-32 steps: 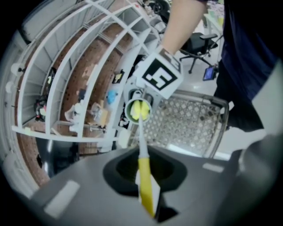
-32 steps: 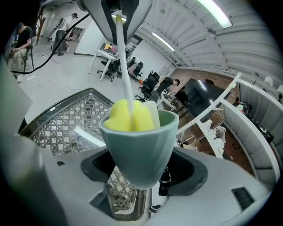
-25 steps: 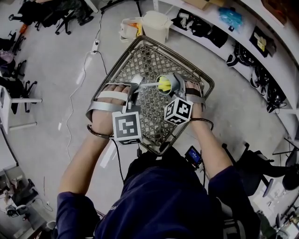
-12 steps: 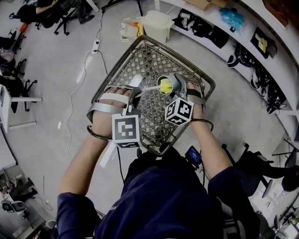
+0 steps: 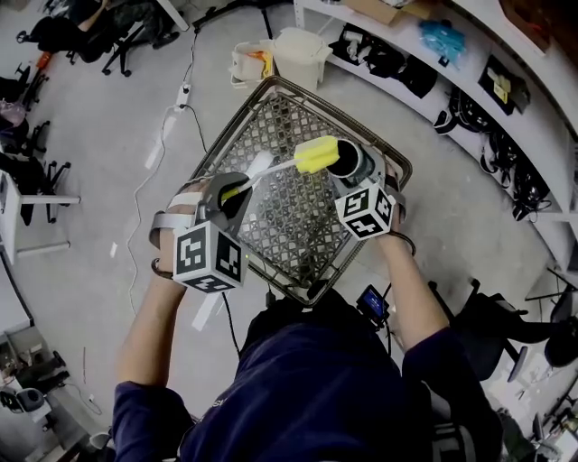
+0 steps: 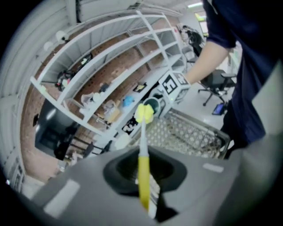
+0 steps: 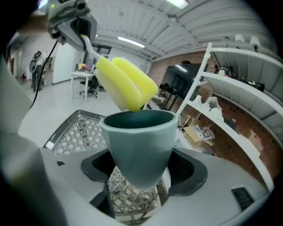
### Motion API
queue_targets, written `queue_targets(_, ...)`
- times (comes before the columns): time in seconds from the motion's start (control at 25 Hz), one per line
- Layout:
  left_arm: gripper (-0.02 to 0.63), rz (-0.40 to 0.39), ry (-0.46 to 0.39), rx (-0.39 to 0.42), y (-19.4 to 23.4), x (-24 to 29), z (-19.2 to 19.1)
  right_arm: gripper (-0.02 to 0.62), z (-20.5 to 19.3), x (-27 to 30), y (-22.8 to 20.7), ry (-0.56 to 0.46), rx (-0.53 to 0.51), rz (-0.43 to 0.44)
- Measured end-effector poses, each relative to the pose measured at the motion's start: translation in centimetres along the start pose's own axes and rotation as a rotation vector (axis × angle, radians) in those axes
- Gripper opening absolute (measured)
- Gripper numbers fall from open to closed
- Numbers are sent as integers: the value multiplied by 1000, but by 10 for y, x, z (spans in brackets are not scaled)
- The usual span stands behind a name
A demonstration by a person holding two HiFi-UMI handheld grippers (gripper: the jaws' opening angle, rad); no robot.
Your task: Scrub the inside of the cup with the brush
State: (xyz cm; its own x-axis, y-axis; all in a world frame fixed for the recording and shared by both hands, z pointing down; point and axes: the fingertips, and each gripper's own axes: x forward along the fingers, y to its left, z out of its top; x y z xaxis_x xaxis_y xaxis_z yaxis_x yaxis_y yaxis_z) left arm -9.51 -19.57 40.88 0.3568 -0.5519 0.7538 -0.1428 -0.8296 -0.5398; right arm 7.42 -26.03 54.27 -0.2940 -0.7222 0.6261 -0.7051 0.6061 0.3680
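My right gripper [image 5: 359, 179] is shut on a grey-green cup [image 7: 139, 144], held mouth up above the wire basket [image 5: 271, 126]; the cup [image 5: 349, 162] shows as a dark round opening in the head view. My left gripper [image 5: 230, 191] is shut on the yellow handle of a brush [image 6: 143, 170]. Its white stem reaches right to a yellow sponge head [image 5: 315, 154], which hangs just outside the cup's rim on the left. In the right gripper view the sponge head [image 7: 126, 82] sits above the far rim, out of the cup.
The wire basket stands on a grey floor. White containers [image 5: 298, 52] sit beyond its far corner. Shelves [image 5: 470, 63] with assorted items run along the right. Chairs [image 5: 90, 27] and cables are at the far left.
The sponge head was inside the cup; now it is drawn out to the left of the rim. My left gripper has pulled back left and down. The cup rose slightly.
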Motion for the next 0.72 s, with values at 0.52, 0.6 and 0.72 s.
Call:
queue_targets(0.52,31,90,-197,-425,13,-15,-9,353,45,-57,-38,-342,696,195)
queue_targets(0.6,31,86,-216,-473,11,-16,-9,353,53,-64,-40,-375,721,214)
queue_targets(0.72,31,80,-239,-512,7,-16,-6,353,62,-71,-42,-406,737,231)
